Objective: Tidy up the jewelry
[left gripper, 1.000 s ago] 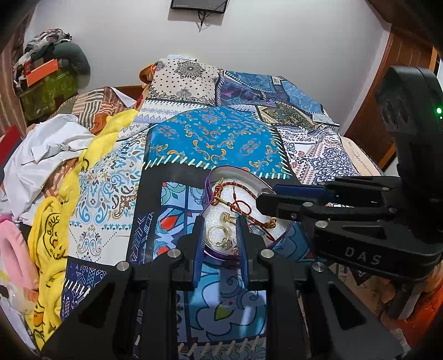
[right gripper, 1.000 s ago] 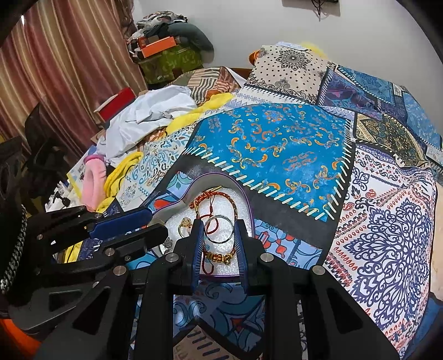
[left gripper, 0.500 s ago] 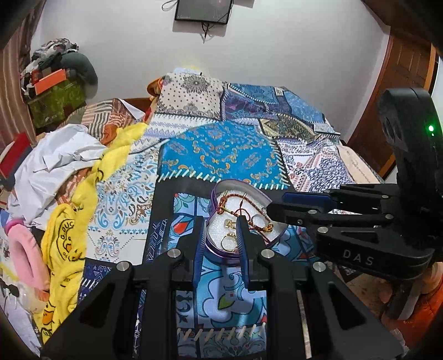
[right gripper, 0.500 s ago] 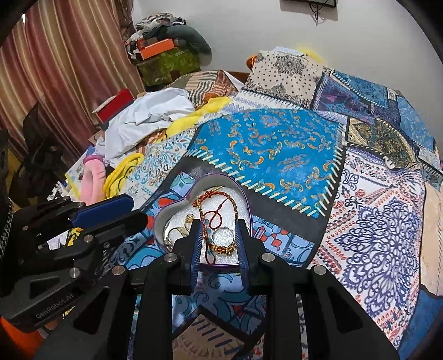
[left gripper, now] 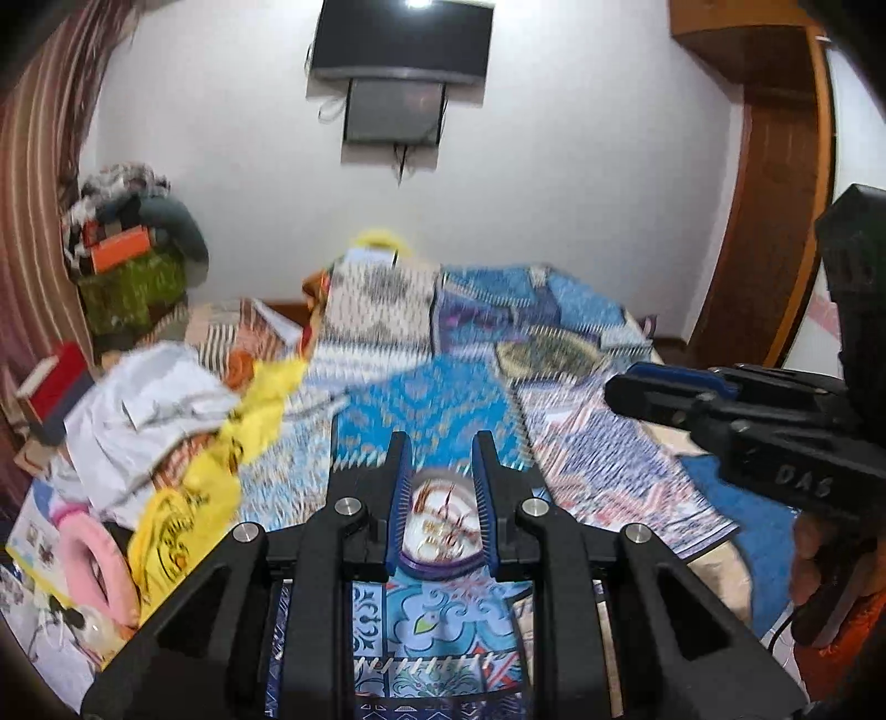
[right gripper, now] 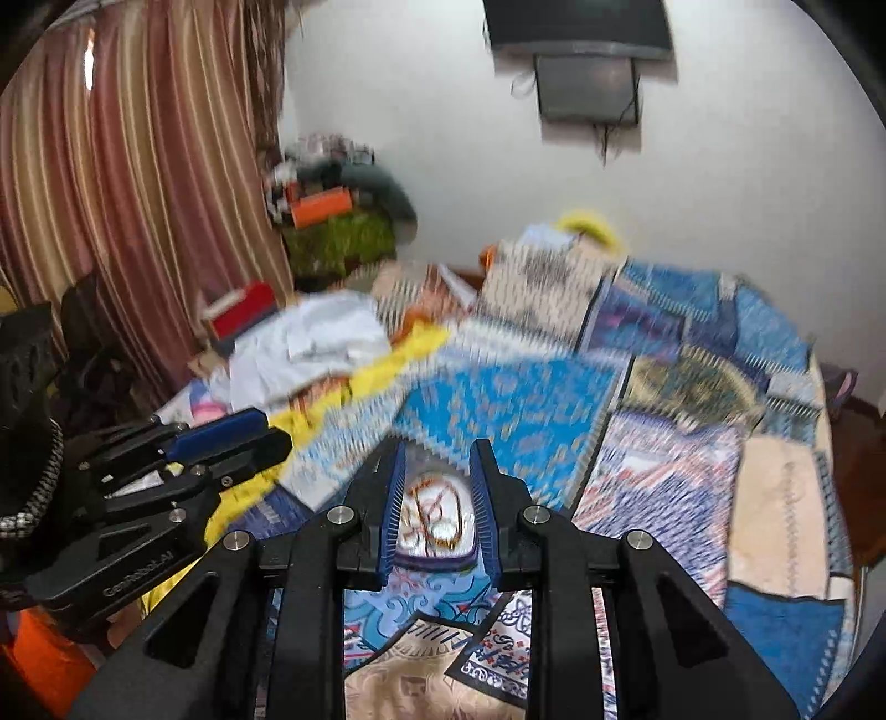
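Both the left gripper (left gripper: 440, 471) and right gripper (right gripper: 437, 476) hover parted and empty above the jewelry dish (left gripper: 440, 526) on the quilt (left gripper: 432, 615), where a hasty descent risks snagging the tangled chains (right gripper: 434, 512).

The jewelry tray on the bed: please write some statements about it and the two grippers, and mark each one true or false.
1. The tray lies on the patchwork bedspread. True.
2. The tray is bare. False: tangled jewelry with red and gold parts lies in it.
3. The left gripper is open and holds nothing. True.
4. The right gripper is shut on a bangle. False: its jaws stand apart, with nothing between them.
5. A screen hangs on the wall behind the bed. True.
6. The yellow cloth covers the tray. False: it lies off to the tray's left.
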